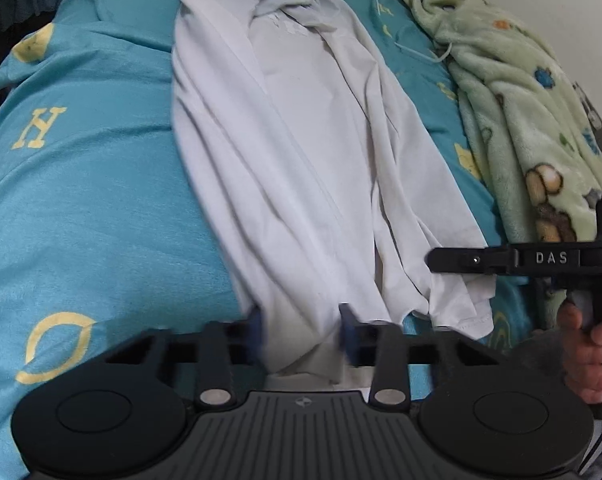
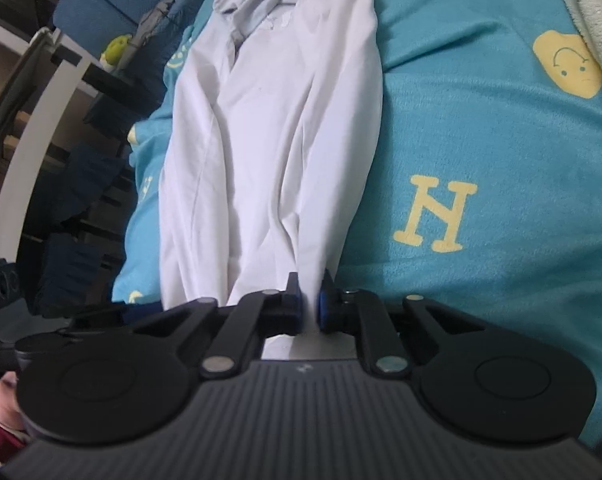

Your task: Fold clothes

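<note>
A white garment (image 1: 301, 160) lies lengthwise and rumpled on the teal bed sheet (image 1: 93, 184), with a pale grey piece bunched at its far end (image 1: 297, 4). My left gripper (image 1: 302, 326) is at the near hem. Its blue pads (image 1: 347, 330) are blurred, and a bunch of white cloth fills the gap and touches both. My right gripper (image 2: 309, 304) pinches a narrow fold of the same garment (image 2: 269, 140) at its near end, jaws almost together. In the left wrist view the right gripper (image 1: 431, 258) reaches in from the right over the hem.
A green fleece blanket (image 1: 521, 120) lies along the sheet's right side against a white wall. A thin white cord (image 1: 417, 54) runs beside it. A hand (image 1: 589, 344) holds the right gripper. Left of the bed stand a white frame (image 2: 33, 128) and dark shelves.
</note>
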